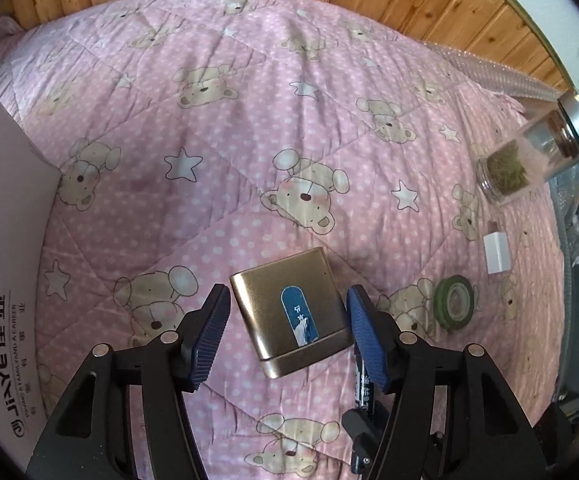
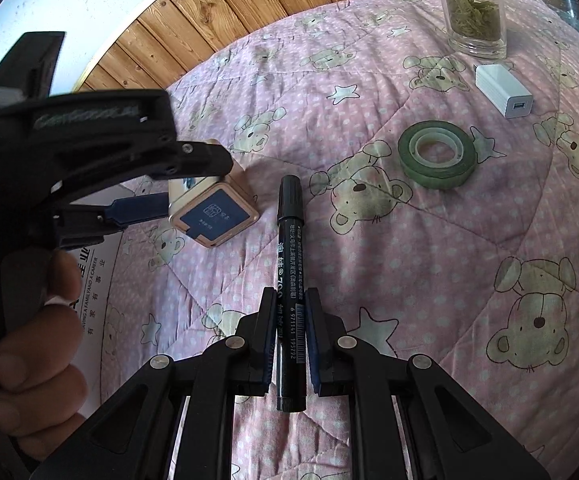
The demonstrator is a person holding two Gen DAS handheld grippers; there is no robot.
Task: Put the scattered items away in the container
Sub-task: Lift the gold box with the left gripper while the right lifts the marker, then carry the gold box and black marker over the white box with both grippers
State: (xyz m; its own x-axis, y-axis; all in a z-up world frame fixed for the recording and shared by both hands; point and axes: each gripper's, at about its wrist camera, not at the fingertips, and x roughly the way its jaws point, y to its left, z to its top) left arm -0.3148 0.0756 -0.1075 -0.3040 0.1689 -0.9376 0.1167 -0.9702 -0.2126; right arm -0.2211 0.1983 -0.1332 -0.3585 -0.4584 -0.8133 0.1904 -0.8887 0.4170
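L gripper is spread wide over the quilt, jaws either side of the gold tin. There's a clear gap between each blue pad and the tin's sides, so nothing is gripped. The tin rests on the quilt, blue label up. In the right wrist view the L gripper is seen from the side w/ a hand on its handle; one blue pad is just beside the tin.

R gripper is pressed together on the black marker, pinching it near its lower end, cap pointing away toward the quilt's far edge. In the left wrist view part of the marker shows behind the L gripper's right finger.

White box w/ printed text sits at the quilt's left edge. Green tape roll, white charger and glass jar w/ dried leaves lie toward the right edge, apart from both grippers.
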